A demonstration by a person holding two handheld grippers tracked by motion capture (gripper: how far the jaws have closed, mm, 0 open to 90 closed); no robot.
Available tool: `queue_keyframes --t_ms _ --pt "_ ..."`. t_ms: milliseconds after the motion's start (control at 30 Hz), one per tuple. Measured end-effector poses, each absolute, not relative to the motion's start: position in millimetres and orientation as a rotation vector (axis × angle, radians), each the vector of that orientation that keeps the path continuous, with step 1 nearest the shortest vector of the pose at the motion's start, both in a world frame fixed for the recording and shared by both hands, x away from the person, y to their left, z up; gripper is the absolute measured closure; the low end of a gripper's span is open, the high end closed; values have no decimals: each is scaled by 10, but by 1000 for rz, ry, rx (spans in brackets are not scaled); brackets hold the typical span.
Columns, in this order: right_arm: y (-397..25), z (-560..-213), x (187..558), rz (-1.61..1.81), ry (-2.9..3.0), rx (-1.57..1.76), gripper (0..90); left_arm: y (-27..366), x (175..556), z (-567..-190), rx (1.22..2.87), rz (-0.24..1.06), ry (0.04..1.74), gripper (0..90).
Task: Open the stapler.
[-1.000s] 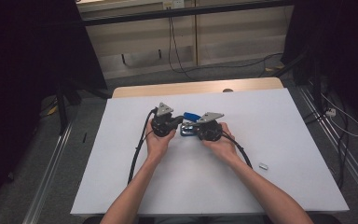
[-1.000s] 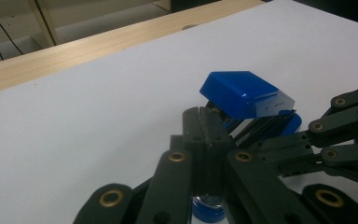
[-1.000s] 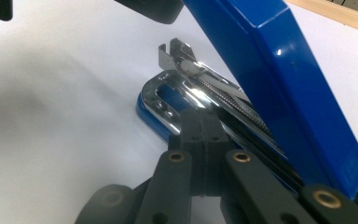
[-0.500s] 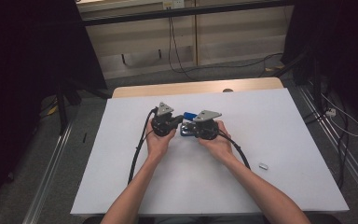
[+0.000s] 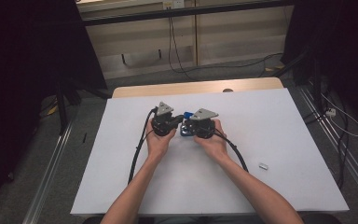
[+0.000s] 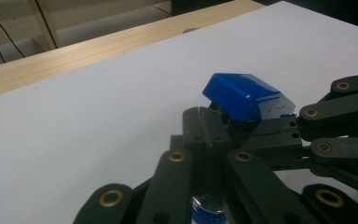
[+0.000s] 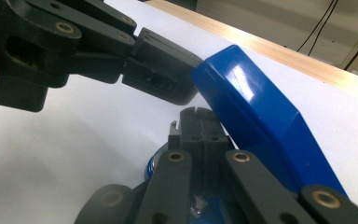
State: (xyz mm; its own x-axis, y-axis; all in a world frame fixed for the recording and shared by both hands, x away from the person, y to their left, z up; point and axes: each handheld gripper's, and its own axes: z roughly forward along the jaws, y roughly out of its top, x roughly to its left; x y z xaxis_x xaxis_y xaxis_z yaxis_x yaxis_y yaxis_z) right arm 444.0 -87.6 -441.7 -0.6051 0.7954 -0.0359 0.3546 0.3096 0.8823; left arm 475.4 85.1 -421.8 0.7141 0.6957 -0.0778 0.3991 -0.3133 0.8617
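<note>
- Both grippers meet over the middle of the white table (image 5: 284, 140), a bit toward its far edge.
- Left gripper (image 6: 204, 122) has its jaws pressed together, pinching something thin at the tips; can't really tell what.
- Right gripper (image 7: 196, 122) is clenched too, jaws touching each other.
- The blue plastic piece (image 6: 241, 96) sits right between the two grippers, tilted, touching both sets of tips.
- A small silver part (image 5: 262, 165) lies well apart, near the table's right edge.
</note>
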Motion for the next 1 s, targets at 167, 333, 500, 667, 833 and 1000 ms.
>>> queue_keyframes --t_ms 167,333,500,667,833,1000 --pt "-868 -4427 4436 1238 2092 1026 900 854 4742 -4189 1946 380 827 900" --pt "-864 -4425 4435 1245 2083 1032 900 866 4738 -4183 1941 363 828 900" --pt "-881 -4412 4435 1240 2076 1039 900 873 4733 -4174 1945 362 840 900" --pt "-919 -4390 4438 1248 2066 1051 900 874 4749 -4204 1943 357 853 900" --pt "-916 -4391 4437 1245 2068 1050 900 843 4752 -4212 1944 354 840 900" --pt "-917 -4390 4437 1242 2071 1048 900 814 4772 -4277 1973 365 849 900"
